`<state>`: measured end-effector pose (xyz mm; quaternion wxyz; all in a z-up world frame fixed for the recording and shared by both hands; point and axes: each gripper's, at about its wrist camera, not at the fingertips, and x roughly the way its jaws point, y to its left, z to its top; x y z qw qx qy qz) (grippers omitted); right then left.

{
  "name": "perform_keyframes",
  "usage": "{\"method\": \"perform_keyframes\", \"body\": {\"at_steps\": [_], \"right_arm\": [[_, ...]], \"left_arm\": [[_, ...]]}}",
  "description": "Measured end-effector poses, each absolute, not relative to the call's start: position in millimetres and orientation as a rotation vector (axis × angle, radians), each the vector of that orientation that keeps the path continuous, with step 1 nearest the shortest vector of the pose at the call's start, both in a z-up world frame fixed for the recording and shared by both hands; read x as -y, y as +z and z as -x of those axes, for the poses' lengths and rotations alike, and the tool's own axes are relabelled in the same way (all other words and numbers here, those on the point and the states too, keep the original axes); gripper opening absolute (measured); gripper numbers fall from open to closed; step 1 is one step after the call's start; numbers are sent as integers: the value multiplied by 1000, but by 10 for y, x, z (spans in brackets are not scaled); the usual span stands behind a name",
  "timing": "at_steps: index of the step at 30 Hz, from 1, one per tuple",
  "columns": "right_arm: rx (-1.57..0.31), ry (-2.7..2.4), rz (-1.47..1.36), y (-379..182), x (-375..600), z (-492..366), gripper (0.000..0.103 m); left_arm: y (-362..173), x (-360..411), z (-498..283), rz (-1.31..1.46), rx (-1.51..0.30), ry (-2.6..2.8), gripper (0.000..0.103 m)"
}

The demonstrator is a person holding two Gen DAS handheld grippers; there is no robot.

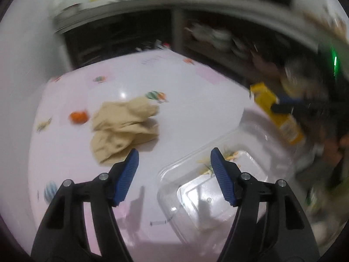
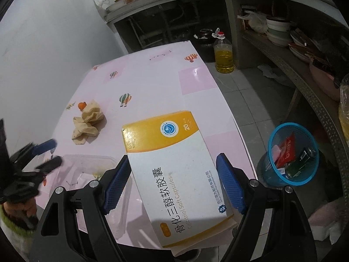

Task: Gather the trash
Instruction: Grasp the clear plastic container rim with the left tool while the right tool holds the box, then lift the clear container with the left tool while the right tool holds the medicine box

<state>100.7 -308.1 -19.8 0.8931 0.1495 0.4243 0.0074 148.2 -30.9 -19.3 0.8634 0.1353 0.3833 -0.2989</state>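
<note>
Pink worktop [image 2: 152,83] mid-frame, its right edge dropping to open tiled floor. Blue trash basket [image 2: 291,152] at right, below that edge. Medicine box [image 2: 174,170] gripped in right tongs [image 2: 172,183]. Left tongs [image 1: 174,174] open, empty, above blurred clear container [image 1: 218,187]. Crumpled paper [image 2: 87,122] left of centre.

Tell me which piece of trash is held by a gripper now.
The yellow-and-white medicine box, between the right gripper's pads. The crumpled brown paper and the clear plastic container lie on the table.

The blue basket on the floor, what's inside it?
The blue basket holds a red wrapper, a dark can and something pink. Whatever lies beneath them is covered.
</note>
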Motion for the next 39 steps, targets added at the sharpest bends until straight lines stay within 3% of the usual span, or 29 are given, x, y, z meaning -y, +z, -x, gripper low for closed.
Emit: {"method": "perform_keyframes", "body": {"at_steps": [2, 5, 8, 12, 15, 22, 27, 33, 39], "right_arm": [[-879, 12, -310, -198, 3088, -996, 77], [-878, 10, -315, -198, 3110, -987, 77], [-878, 11, -317, -199, 3110, -992, 77], [-879, 19, -318, -203, 3101, -1003, 77], [-877, 28, -324, -204, 3079, -1014, 77], [-879, 27, -319, -222, 3003, -1056, 77], [-882, 18, -319, -236, 2975, -1086, 77], [-877, 14, -342, -223, 3008, -1067, 77], [-878, 1, -319, -196, 3022, -1046, 77]], "left_arm": [[-256, 425, -1574, -334, -837, -679, 61], [-352, 518, -1632, -412, -887, -698, 45], [-361, 460, -1662, -393, -915, -665, 37], [-386, 243, -1674, -232, -999, -574, 23], [-430, 4, -1655, -59, -1075, -499, 22], [-541, -283, -1437, 238, -1203, -549, 25], [-469, -236, -1300, 359, -1250, -740, 46], [-365, -133, -1207, 316, -1243, -872, 63], [-383, -123, -1300, 252, -1220, -850, 64]]}}
